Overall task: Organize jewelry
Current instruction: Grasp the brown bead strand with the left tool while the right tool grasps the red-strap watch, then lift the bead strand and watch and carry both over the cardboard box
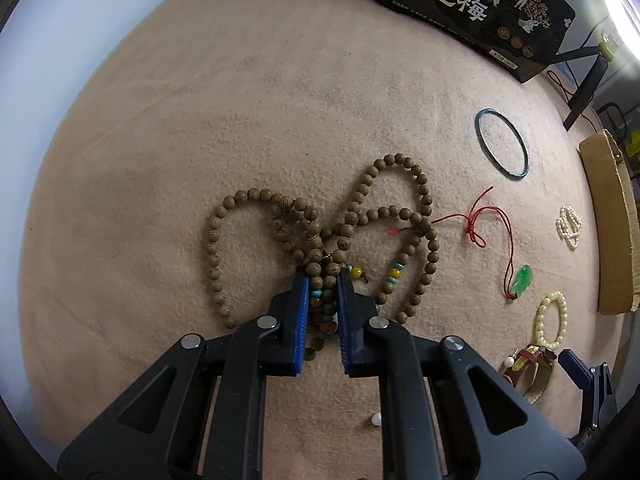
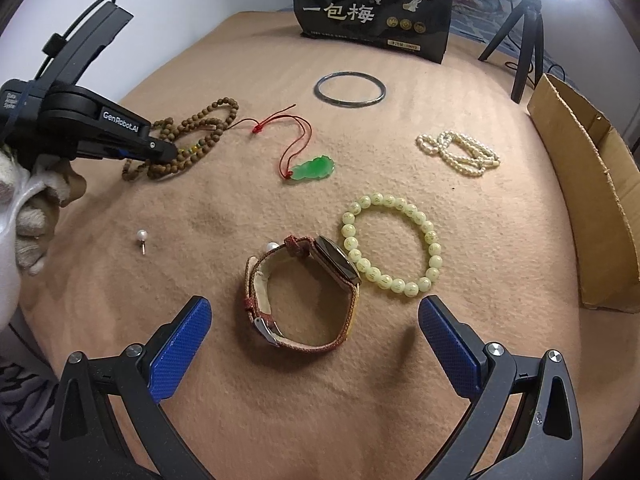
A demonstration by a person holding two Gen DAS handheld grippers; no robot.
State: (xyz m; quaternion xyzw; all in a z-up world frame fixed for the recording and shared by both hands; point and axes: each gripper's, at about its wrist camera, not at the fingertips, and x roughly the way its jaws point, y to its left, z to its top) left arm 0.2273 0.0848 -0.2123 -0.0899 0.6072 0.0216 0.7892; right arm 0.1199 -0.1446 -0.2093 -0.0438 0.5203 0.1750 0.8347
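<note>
Left tool (image 1: 323, 280): blue pads drawn in on a bunched section of the wooden bead mala (image 1: 320, 236), several strands pinched between them, coloured spacer beads showing at the grip. No earlier view to compare; grip reads as closed on the beads, nothing lifted yet, since the loops lie flat on the tan cloth worktop (image 1: 200, 120).

Mala position: far-left part of the worktop, loops fanning away from the tool tips toward the far edge. Long run of the heap goes roughly side to side in the left wrist view. One loop crosses the red cord of the jade pendant (image 1: 523, 279); judgement: a lift may drag that cord.

Right tool (image 2: 316, 320): jaws wide apart, holding nothing, pointing down at the wristwatch (image 2: 304, 296), which lies between and just beyond the pads. Watch case touches or nearly touches the pale green bead bracelet (image 2: 392, 244).

Outward: pearl strand (image 2: 460, 152), dark bangle (image 2: 350, 90), pearl pin (image 2: 141, 238), cardboard box (image 2: 592, 200) at the right edge, black snack bag (image 2: 372, 8) at the far edge.

Box is nearer the right hand; mala is well apart from it.
</note>
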